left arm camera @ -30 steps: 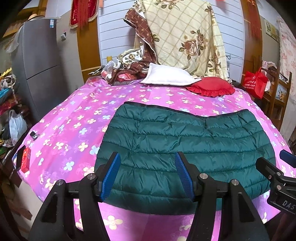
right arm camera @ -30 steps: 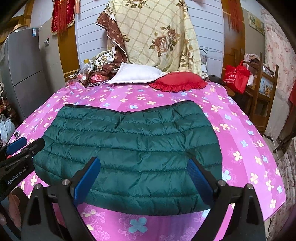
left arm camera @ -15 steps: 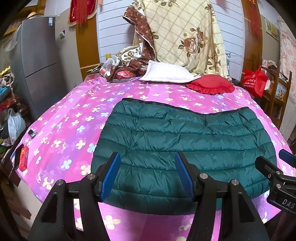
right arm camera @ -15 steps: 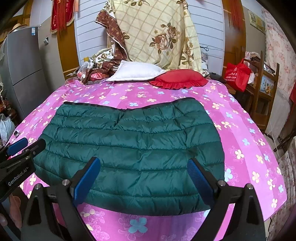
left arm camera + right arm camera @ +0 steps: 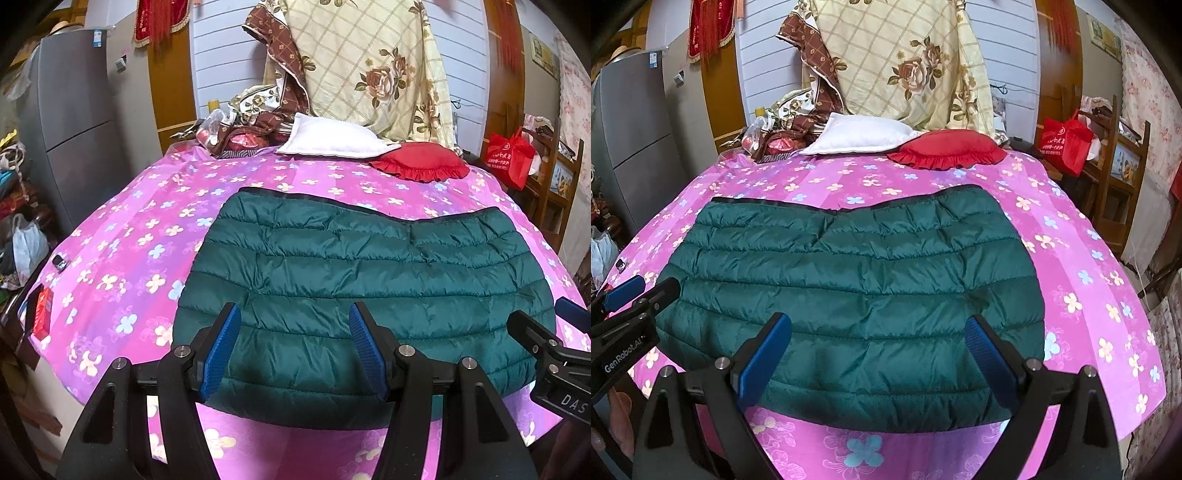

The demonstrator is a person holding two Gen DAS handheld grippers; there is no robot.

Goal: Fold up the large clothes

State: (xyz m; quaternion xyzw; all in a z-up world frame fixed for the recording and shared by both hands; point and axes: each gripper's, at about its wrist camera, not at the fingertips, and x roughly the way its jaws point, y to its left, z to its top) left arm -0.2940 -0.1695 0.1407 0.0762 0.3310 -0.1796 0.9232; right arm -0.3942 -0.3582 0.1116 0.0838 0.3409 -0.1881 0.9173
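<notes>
Jacket [image 5: 362,280] flat on bedspread [image 5: 122,258], beyond both grippers' spread, empty fingers [image 5: 221,350].

White letters "GenRobot.AI" stand on the black body of the left gripper [image 5: 622,301] at the left edge of the right wrist view. White letters "DAS", cut off by the frame edge, stand on the black body of the right gripper [image 5: 546,332]. The red fabric tote bag [image 5: 1065,146] carries white print too small to read.
</notes>
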